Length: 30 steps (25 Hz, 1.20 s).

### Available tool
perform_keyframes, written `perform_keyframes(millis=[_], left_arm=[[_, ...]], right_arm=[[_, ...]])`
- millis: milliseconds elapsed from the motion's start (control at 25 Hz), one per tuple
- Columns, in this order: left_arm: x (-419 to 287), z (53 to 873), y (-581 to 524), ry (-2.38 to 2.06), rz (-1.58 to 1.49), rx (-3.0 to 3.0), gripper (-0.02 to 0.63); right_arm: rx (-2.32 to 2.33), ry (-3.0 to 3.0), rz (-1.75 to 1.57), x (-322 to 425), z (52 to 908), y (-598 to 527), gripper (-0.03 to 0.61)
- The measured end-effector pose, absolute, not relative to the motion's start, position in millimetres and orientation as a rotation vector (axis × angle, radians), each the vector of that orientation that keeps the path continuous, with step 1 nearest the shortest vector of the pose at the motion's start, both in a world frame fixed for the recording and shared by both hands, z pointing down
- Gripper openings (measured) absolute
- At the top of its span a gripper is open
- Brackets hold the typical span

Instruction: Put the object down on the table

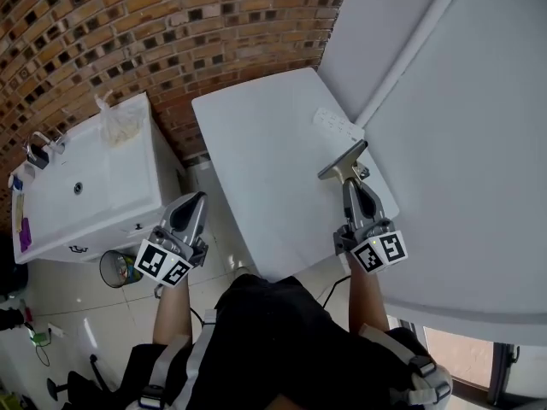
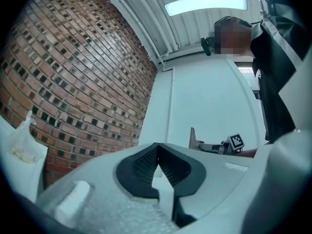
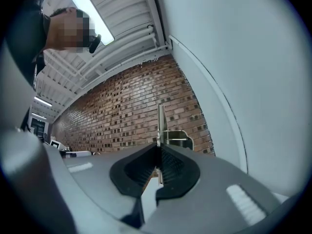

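My right hand-held gripper (image 1: 350, 186) is clamped on the handle of a flat scraper-like tool (image 1: 343, 161). The tool is tilted up over the white tabletop (image 1: 265, 169) and looks lifted, not resting. Put-down not done; lowering and release are left. My left hand-held gripper (image 1: 197, 199) has jaws together, empty, beside the tabletop.

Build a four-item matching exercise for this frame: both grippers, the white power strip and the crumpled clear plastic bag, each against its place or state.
1 left gripper
2 right gripper
3 white power strip
4 crumpled clear plastic bag

A on the white sink unit
B jaws together, empty
C lying on the white table
D shut on the wide-bladed metal tool

Pairs: 1-B, 2-D, 3-C, 4-A.
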<state>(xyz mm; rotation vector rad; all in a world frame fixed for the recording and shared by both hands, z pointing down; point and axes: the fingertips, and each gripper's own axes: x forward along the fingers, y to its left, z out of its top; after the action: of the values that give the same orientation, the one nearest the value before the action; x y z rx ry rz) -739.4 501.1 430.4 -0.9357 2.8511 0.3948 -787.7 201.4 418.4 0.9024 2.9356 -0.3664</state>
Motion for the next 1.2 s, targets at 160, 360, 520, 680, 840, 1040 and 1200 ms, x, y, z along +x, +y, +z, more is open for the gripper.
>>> perform_keyframes(millis=[160, 360, 520, 680, 840, 1040, 1200], left_arm=[[-760.2, 417.5, 474.5, 2.793, 0.412, -0.978, -0.002], [-779.9, 425.5, 440.8, 2.786, 0.420, -1.062, -0.002], [-796.0, 427.4, 407.6, 2.760, 0.388, -1.173, -0.002], [-805.4, 434.3, 378.8, 2.747, 0.346, -1.257, -0.002], [-811.6, 442.3, 362.8, 2.741, 0.351, -1.313, -0.003], [-821.4, 460.0, 359.9, 2.792, 0.303, -1.313, -0.002], [-829.4, 467.0, 355.5, 2.792, 0.318, -1.306, -0.002]], right_arm=[[0.887, 2.929, -0.343, -795.9, 414.0, 181.2, 0.002], [0.798, 2.965, -0.322, -793.3, 410.9, 147.0, 0.002], [0.668, 3.023, -0.240, -784.9, 410.7, 111.8, 0.002], [0.601, 3.051, -0.268, -776.4, 418.3, 91.1, 0.002], [0.577, 3.075, -0.277, -779.0, 427.0, 85.7, 0.002], [0.697, 3.089, -0.296, -795.0, 435.2, 105.6, 0.002], [0.827, 3.092, -0.341, -820.6, 450.2, 128.6, 0.002]])
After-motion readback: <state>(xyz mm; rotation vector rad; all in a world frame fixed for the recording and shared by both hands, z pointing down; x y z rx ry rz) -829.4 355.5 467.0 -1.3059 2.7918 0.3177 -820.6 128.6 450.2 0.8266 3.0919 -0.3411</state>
